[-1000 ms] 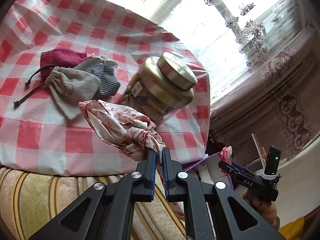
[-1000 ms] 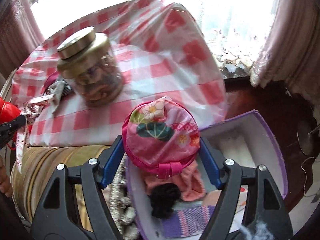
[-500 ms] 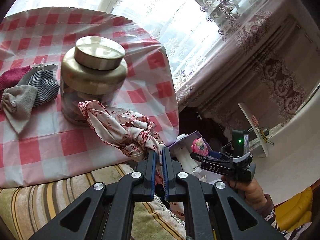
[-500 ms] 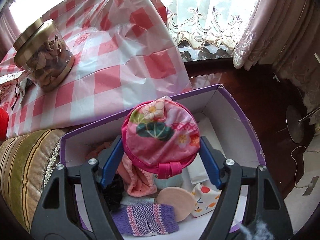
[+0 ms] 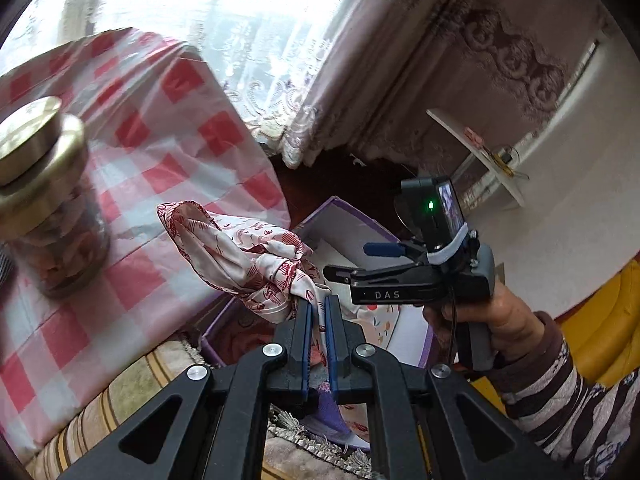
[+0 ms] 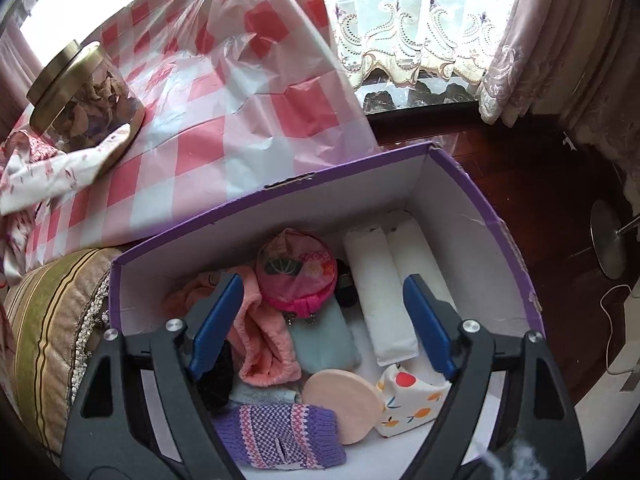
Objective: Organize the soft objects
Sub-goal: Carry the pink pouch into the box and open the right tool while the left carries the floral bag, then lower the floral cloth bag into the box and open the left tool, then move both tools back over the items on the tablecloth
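In the left wrist view, the only writing we could read was "DAS" in white letters on the side of the right tool (image 5: 348,264), held in a hand (image 5: 492,316) over the purple box (image 5: 340,210) with its blue-padded fingers spread. Our left tool (image 5: 317,320) was pressed together on a red-and-white patterned scarf (image 5: 240,256), which bunched up to the left above the near edge of the box. The bench (image 5: 168,148) carried a red-and-white checked plastic cloth, and a glass jar with a gold lid (image 5: 44,200) stood on it at far left. Behind it were lace curtains (image 5: 260,80) at a bright window, a patterned drape to the right, and a yellow seat (image 5: 600,340) at the right edge. A striped cushion (image 5: 132,392) lay near, below the bench edge.

In the right wrist view, we read no labels. The right tool (image 6: 320,320) hung spread apart over the open box (image 6: 280,196), gripping nothing. The pink floral pouch (image 6: 296,268) lay inside at the far wall, free of the fingers. Around it were a peach fleece cloth (image 6: 264,352), two white rolls (image 6: 380,292), a pale blue cloth (image 6: 324,340), a round peach puff (image 6: 340,408), a purple knitted piece (image 6: 280,436), a fruit-print cloth (image 6: 408,400) and something black under the left finger. The scarf (image 6: 44,176) showed at far left beside the jar (image 6: 80,96). Dark wooden floor (image 6: 520,200) lay to the right of the box.
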Demonstrator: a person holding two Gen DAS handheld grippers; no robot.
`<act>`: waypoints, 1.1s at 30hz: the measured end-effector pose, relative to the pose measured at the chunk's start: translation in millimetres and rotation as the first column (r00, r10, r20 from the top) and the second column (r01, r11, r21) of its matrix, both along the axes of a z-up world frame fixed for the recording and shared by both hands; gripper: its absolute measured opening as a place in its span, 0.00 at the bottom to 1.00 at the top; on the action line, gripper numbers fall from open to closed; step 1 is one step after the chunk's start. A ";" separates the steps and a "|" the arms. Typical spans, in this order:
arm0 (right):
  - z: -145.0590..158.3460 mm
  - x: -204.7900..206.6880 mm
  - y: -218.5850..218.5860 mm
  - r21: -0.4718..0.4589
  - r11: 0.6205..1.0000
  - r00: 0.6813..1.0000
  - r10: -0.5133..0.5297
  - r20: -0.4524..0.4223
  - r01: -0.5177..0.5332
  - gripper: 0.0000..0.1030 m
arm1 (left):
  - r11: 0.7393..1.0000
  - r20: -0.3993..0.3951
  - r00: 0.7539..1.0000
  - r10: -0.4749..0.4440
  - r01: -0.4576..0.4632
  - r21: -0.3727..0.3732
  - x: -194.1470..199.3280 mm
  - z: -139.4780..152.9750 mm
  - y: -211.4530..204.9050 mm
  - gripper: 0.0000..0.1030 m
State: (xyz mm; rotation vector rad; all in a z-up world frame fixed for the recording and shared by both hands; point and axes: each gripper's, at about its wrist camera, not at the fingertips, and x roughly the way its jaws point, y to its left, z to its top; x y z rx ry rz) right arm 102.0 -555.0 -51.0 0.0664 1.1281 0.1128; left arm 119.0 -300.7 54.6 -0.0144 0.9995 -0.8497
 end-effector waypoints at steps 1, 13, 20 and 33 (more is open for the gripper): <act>2.8 -4.2 -6.8 0.004 1.000 1.000 -0.016 0.006 0.016 0.82 | 0.999 0.000 0.999 -0.044 0.044 0.013 -0.8 -3.0 -9.1 0.07; 13.7 -34.9 -53.5 0.010 0.992 0.992 -0.129 0.015 0.129 0.82 | 0.874 -0.017 0.950 -0.312 0.294 0.386 16.5 -75.3 -76.9 0.17; 13.4 -35.3 -43.7 0.025 0.995 0.996 -0.094 0.014 0.093 0.82 | 0.916 0.037 0.988 -0.151 0.126 0.381 31.1 -68.5 -40.4 0.59; 49.2 -31.3 30.1 0.070 0.995 0.995 0.067 0.068 -0.071 0.82 | 0.979 0.055 0.982 0.183 -0.187 0.086 20.9 -34.2 74.4 0.59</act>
